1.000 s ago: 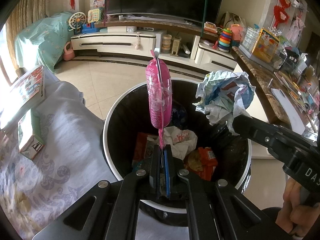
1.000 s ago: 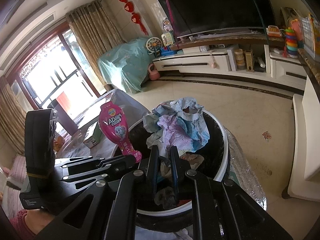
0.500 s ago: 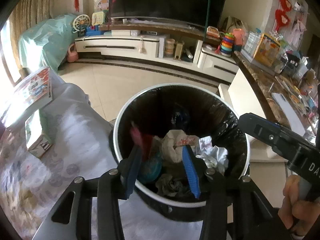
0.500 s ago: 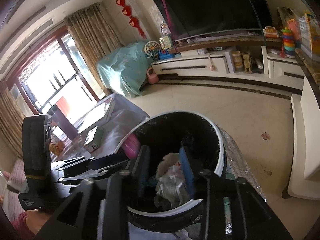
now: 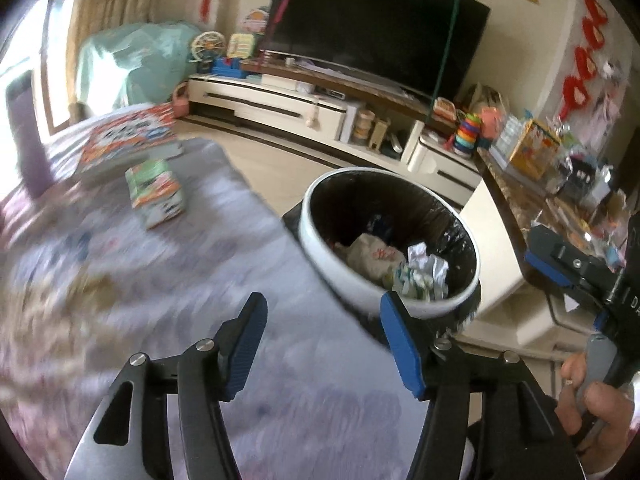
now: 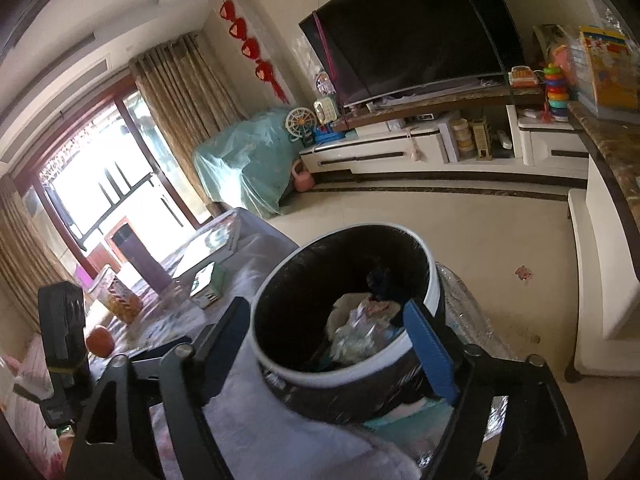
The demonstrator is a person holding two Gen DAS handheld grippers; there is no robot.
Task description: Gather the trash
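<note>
A round trash bin with a white rim point(image 5: 320, 256) and black liner stands by the table edge, with crumpled paper point(image 5: 424, 272) and other wrappers inside. It also shows in the right wrist view point(image 6: 296, 376) with the paper point(image 6: 360, 332) in it. My left gripper point(image 5: 324, 336) is open and empty, above the table just left of the bin. My right gripper point(image 6: 332, 344) is open and empty, its fingers either side of the bin's near rim. The pink bottle is not visible.
The table with a pale patterned cloth point(image 5: 120, 280) carries a small green box point(image 5: 156, 192) and a colourful book point(image 5: 128, 140). An orange ball point(image 6: 100, 340) and snack box point(image 6: 120, 300) lie farther left. A TV cabinet point(image 5: 320, 112) and a cluttered counter point(image 5: 560, 168) lie beyond.
Both grippers opened and dropped the pink bottle and the crumpled paper into the bin. Both then pulled back, the left one swinging left over the table.
</note>
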